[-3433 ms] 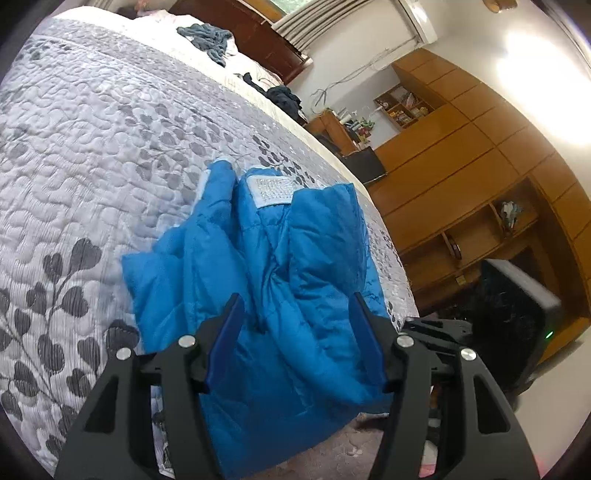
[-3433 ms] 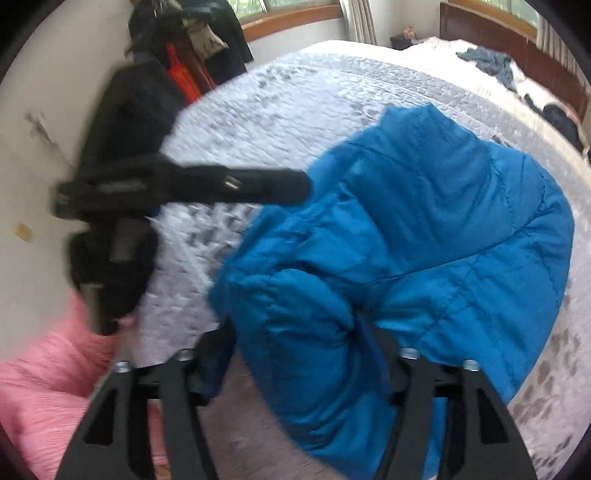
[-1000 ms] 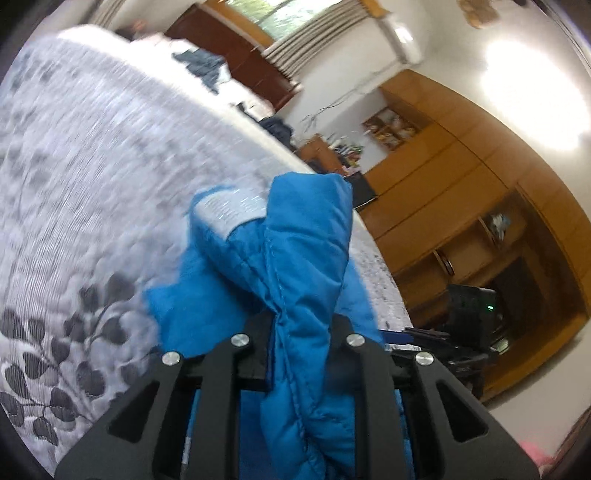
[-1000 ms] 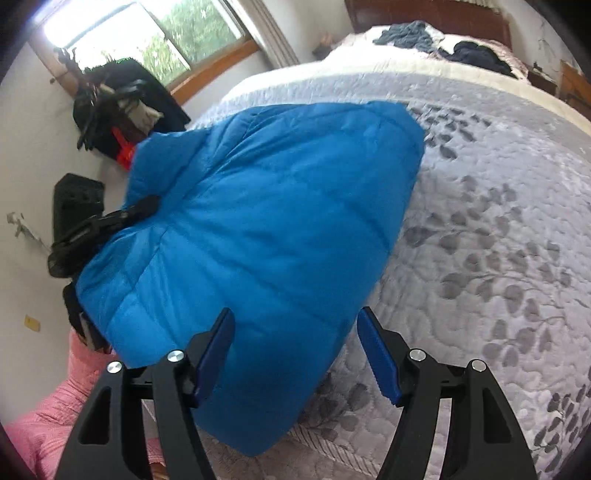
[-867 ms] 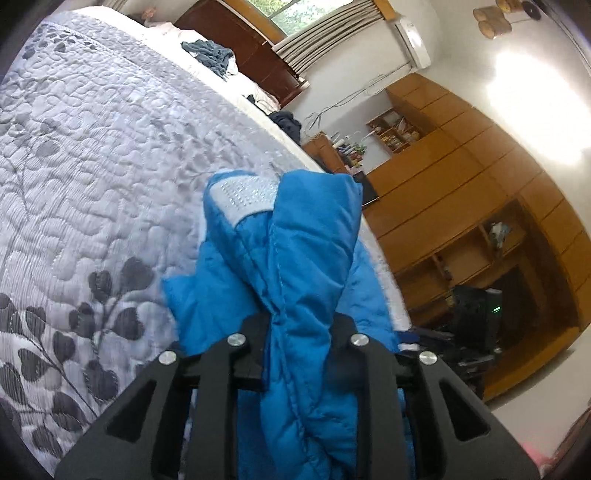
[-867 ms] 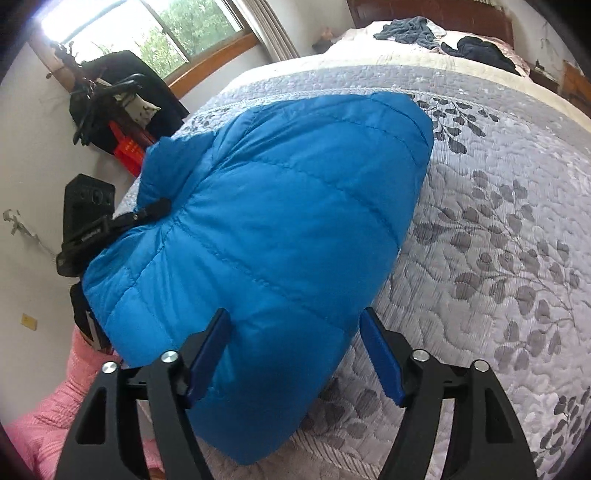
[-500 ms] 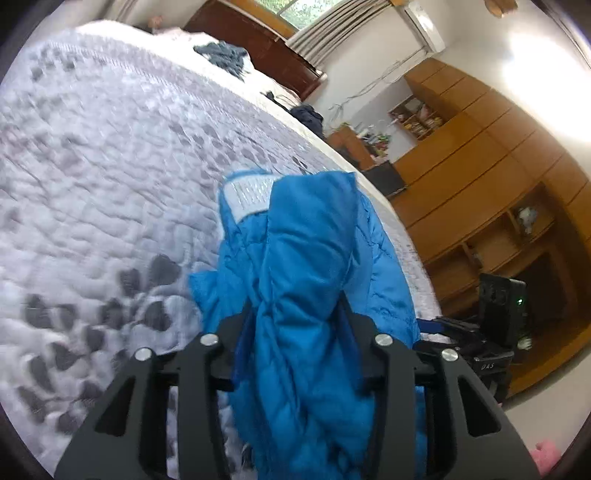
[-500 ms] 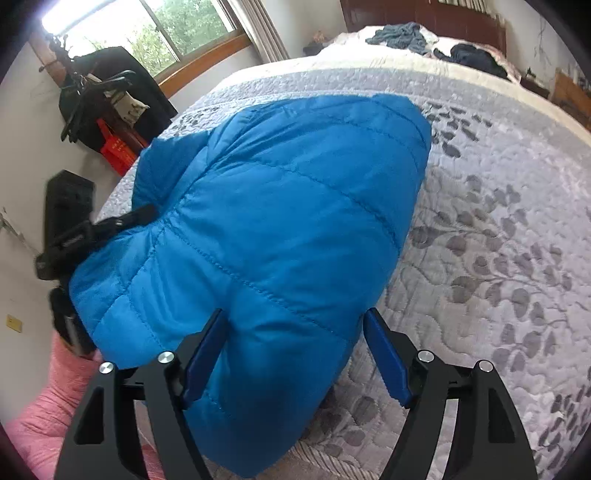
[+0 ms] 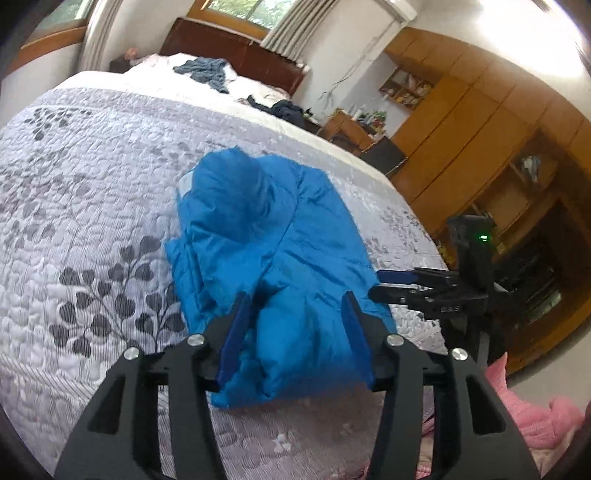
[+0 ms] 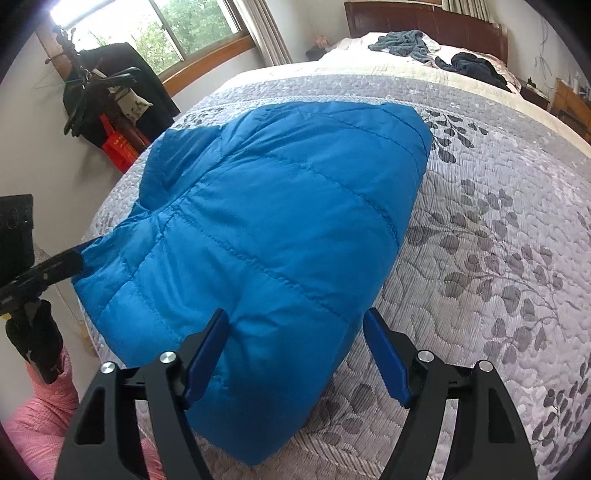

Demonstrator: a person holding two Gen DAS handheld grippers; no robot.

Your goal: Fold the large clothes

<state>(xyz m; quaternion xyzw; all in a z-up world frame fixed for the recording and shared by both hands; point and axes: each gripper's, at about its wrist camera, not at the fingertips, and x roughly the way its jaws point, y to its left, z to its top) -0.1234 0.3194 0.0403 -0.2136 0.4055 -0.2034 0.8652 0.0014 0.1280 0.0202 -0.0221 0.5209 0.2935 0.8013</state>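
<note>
Jacket: a bright blue quilted puffer jacket point(image 10: 280, 229) lies bunched near the foot edge of my bed's grey leaf-patterned quilted bedspread point(image 10: 498, 229).
Left gripper point(image 9: 295, 328): my jaws stand apart, the jacket's near hem between the blue pads point(image 9: 232, 332), unclamped.
Right gripper point(image 10: 295, 354): jaws spread wide over the jacket's near end, gripping nothing.
Background: dark clothes point(image 10: 469, 66) lie heaped by the wooden headboard point(image 10: 424, 22).

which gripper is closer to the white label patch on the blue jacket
Left. The white label patch lies ahead of the open left gripper, on the far-left edge of the blue jacket. The open right gripper sits at the jacket's opposite side, where the patch isn't visible.
</note>
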